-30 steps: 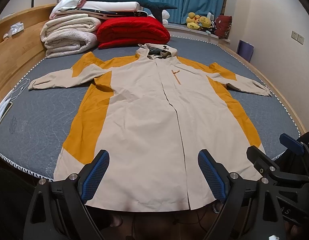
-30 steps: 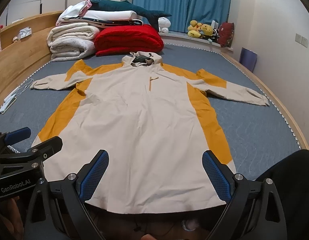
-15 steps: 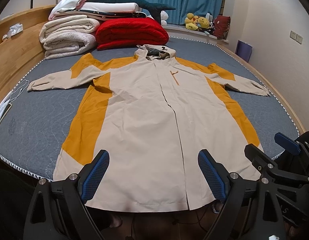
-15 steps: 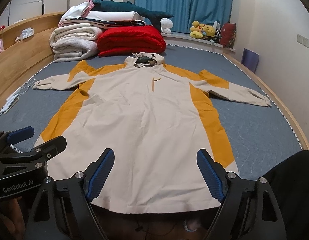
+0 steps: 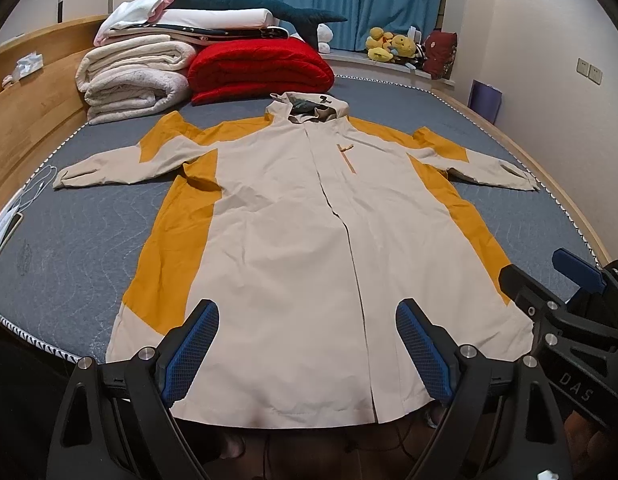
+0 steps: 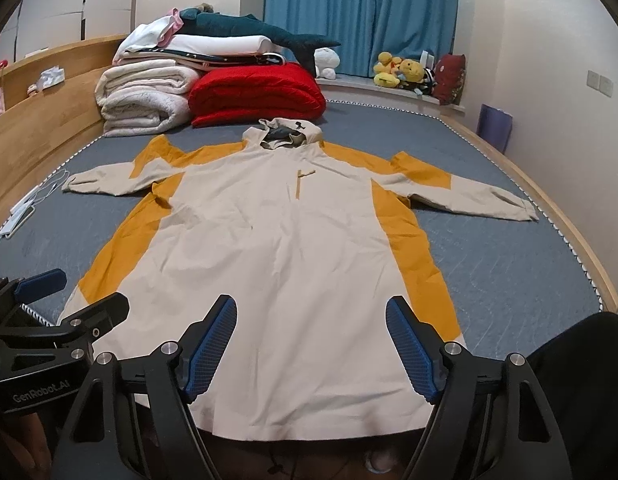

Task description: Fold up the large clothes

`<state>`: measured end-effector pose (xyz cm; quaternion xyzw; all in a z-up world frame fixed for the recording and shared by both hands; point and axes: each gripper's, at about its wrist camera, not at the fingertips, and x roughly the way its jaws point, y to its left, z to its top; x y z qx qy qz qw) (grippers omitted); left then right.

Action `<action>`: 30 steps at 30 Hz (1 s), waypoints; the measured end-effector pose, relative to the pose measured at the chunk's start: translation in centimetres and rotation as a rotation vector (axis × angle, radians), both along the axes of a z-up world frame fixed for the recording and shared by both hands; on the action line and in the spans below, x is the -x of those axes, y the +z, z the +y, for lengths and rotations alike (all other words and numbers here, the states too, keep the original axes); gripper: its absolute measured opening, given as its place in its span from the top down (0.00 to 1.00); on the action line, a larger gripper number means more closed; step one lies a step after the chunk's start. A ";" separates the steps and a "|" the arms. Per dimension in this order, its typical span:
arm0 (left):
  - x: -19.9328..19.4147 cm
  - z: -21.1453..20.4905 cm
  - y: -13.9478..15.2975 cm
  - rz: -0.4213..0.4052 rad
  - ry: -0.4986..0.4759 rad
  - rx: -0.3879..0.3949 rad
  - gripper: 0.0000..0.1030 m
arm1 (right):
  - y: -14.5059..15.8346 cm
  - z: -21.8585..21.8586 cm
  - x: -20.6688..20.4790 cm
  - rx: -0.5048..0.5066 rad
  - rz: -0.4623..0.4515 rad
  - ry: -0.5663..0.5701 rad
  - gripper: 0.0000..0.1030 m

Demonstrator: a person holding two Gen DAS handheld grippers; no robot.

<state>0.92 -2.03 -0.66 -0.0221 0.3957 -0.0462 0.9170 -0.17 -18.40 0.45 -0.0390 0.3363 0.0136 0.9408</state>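
A large beige and mustard-yellow hooded coat (image 5: 293,240) lies flat, front up, on the grey mattress (image 5: 69,232), sleeves spread out, hood toward the far end. It also shows in the right wrist view (image 6: 301,248). My left gripper (image 5: 307,344) is open and empty, held above the coat's hem at the near edge of the bed. My right gripper (image 6: 309,340) is open and empty, also above the hem. Each gripper shows in the other's view: the right one at the right edge (image 5: 565,312), the left one at the left edge (image 6: 49,320).
Folded white blankets (image 5: 133,80) and a red quilt (image 5: 261,68) are stacked at the far end, with a plush shark (image 5: 261,0) on top. A phone and cable (image 5: 13,216) lie at the left edge. A wooden bed frame (image 5: 25,120) runs along the left.
Both grippers have shifted slightly, the right wrist view rising a little and its fingers closing in somewhat. The coat has not moved.
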 end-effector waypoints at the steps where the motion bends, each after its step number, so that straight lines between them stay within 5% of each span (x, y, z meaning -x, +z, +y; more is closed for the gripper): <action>1: 0.0 0.0 0.0 0.001 0.000 0.000 0.14 | 0.0 0.0 0.0 0.002 -0.001 0.003 0.25; 9: -0.2 0.3 1.1 -0.010 0.004 -0.023 0.20 | 0.0 0.0 0.0 -0.001 -0.006 0.006 0.25; 17: -2.5 2.9 8.9 -0.140 0.037 -0.046 0.40 | 2.4 -1.0 -2.2 -0.026 0.026 -0.020 0.25; 22: -7.6 3.8 10.5 -0.192 0.023 -0.082 0.72 | 4.4 -1.4 -5.6 -0.026 0.033 -0.018 0.25; 30: -19.8 9.5 9.9 -0.154 0.069 -0.053 0.83 | 7.7 -0.4 -14.0 -0.017 -0.027 0.035 0.25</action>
